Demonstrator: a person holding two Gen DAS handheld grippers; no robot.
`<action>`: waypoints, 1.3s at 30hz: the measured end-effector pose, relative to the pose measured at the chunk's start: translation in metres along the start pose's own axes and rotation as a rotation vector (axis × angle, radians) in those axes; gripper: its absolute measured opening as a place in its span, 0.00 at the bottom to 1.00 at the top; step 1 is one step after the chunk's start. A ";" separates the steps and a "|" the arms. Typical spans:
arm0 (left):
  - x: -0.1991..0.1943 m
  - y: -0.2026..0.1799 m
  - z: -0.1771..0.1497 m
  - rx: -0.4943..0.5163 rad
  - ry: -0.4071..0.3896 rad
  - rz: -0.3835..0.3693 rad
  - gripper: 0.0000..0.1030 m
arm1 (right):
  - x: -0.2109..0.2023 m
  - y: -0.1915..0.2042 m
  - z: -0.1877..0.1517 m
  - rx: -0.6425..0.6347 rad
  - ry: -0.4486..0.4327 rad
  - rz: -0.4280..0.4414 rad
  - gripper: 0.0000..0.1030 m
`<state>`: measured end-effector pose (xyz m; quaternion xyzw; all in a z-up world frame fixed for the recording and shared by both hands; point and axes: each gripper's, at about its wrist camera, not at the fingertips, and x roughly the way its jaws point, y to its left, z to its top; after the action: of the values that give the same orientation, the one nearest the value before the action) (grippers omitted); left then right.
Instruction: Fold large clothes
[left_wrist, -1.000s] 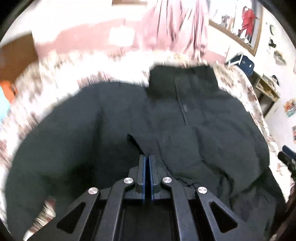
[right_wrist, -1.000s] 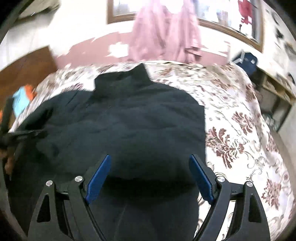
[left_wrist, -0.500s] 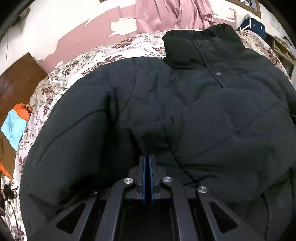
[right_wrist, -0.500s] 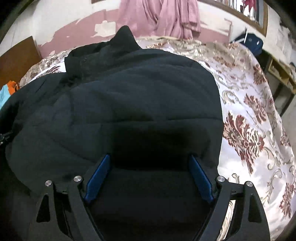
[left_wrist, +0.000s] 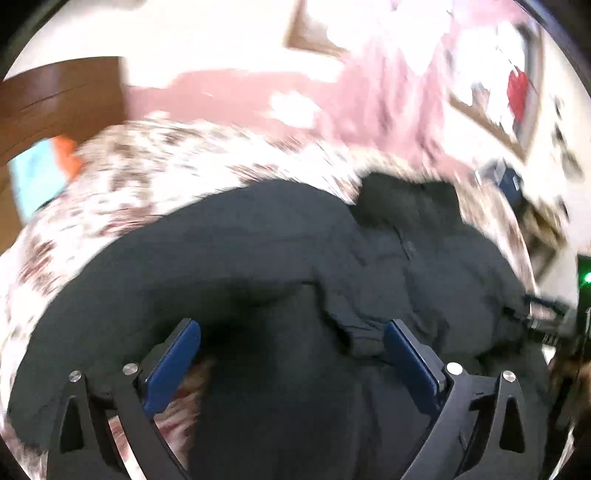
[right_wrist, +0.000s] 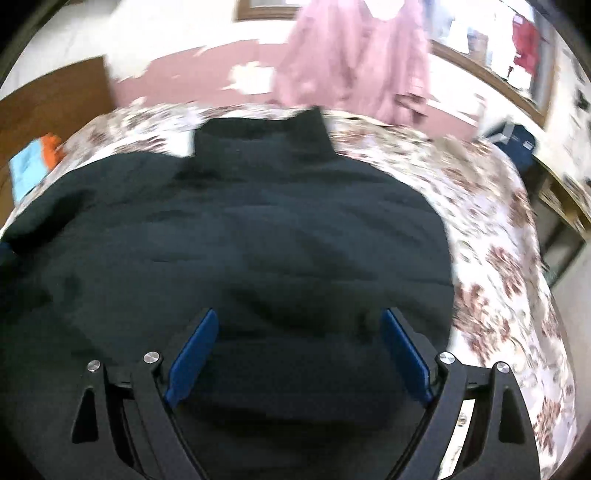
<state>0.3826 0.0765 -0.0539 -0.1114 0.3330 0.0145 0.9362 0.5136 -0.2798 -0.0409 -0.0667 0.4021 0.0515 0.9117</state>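
Note:
A large black padded jacket (left_wrist: 277, 258) lies spread on a floral bedspread (left_wrist: 155, 173), collar toward the far wall. My left gripper (left_wrist: 291, 332) is open above the jacket, with a sleeve cuff (left_wrist: 364, 334) lying just inside its right finger. In the right wrist view the jacket (right_wrist: 258, 240) fills the middle, its collar (right_wrist: 262, 138) at the far end. My right gripper (right_wrist: 299, 332) is open and empty over the jacket's lower part. Both views are blurred by motion.
The floral bedspread (right_wrist: 498, 266) shows bare to the right of the jacket. Pink clothes (right_wrist: 354, 55) hang on the far wall. A wooden headboard (left_wrist: 59, 99) and orange and blue cloth (left_wrist: 48, 166) are at the left. A shelf (right_wrist: 561, 199) stands at the right.
My left gripper was shut on a fold of the jacket and has opened, letting it go, and pulled back. My right gripper stayed open and pulled back from the jacket.

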 end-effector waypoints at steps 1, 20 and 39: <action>-0.014 0.014 -0.007 -0.040 -0.002 0.009 0.98 | 0.000 0.011 0.003 -0.001 0.005 0.031 0.84; -0.016 0.206 -0.081 -0.976 0.068 -0.019 0.97 | 0.076 0.158 -0.004 -0.124 0.122 0.050 0.89; -0.057 0.176 0.006 -0.596 -0.103 0.300 0.07 | 0.056 0.149 -0.004 -0.097 0.099 0.099 0.89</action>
<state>0.3239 0.2522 -0.0484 -0.3292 0.2788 0.2546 0.8655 0.5260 -0.1309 -0.0966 -0.0932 0.4467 0.1127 0.8827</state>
